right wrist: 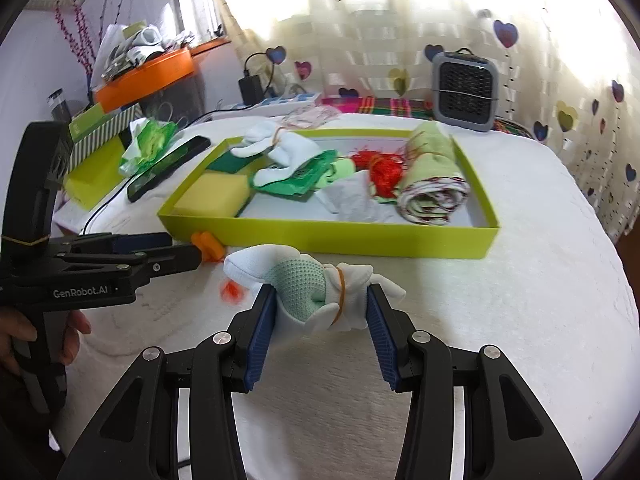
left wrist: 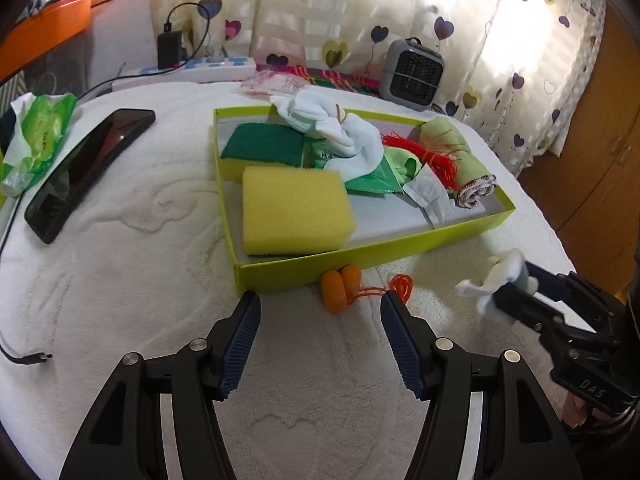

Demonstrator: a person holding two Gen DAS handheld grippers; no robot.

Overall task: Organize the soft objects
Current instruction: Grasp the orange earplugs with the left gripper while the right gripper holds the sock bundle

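A lime-green box lies on the white towel and holds a yellow sponge, a green scrub pad, a white sock bundle, red string and a rolled cloth. My right gripper is shut on a white and mint sock bundle bound with a rubber band, held just in front of the box. My left gripper stands open over the towel, its tips near the orange earplugs with their orange cord.
A black phone and a green tissue pack lie left of the box. A grey fan, a power strip with charger and heart-print curtains stand at the back. An orange tray sits far left.
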